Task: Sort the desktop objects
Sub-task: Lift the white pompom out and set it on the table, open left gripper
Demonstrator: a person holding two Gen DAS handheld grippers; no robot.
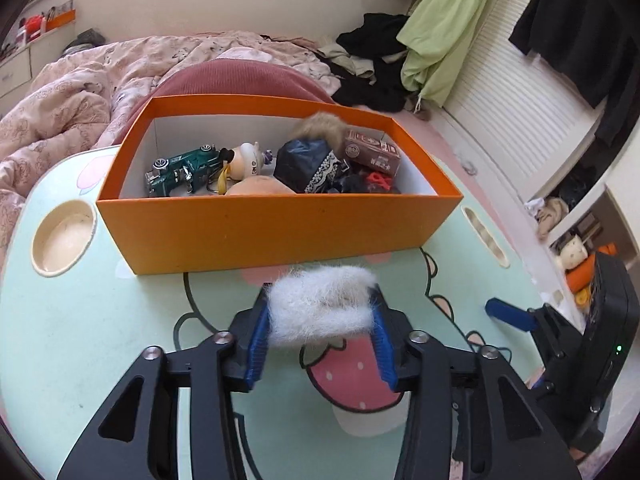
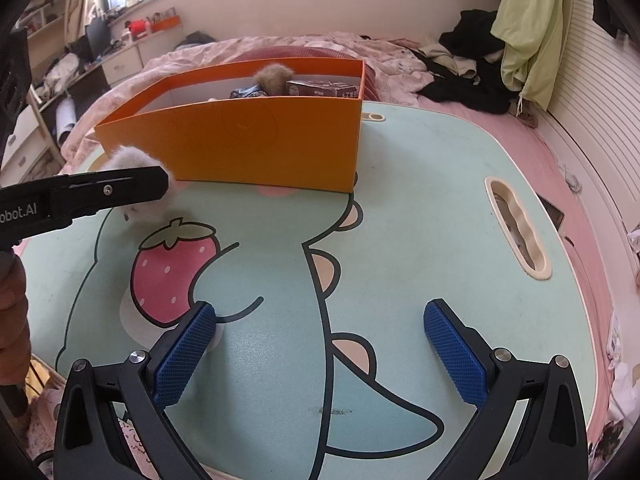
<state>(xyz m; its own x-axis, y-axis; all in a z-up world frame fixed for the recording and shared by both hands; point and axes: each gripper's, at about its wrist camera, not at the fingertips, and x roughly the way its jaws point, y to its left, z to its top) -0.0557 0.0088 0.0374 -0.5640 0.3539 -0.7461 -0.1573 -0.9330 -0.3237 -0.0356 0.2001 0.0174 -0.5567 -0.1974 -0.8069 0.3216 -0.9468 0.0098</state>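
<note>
White fluffy item (image 1: 322, 304) sits clamped between the blue pads of the left hand-held gripper (image 1: 320, 320), just above the table (image 1: 120, 340) — near the front wall of the orange box (image 1: 276, 228). Right hand-held gripper (image 2: 320, 356) hovers over the table, jaws wide apart, nothing between them.

Left tool (image 1: 320, 316) tilts downward, pads clamped on something; right tool (image 2: 320, 356) tilts downward, jaws wide apart.

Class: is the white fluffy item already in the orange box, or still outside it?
Outside. The white fluffy item sits between the left gripper's pads, in front of the orange box.
</note>
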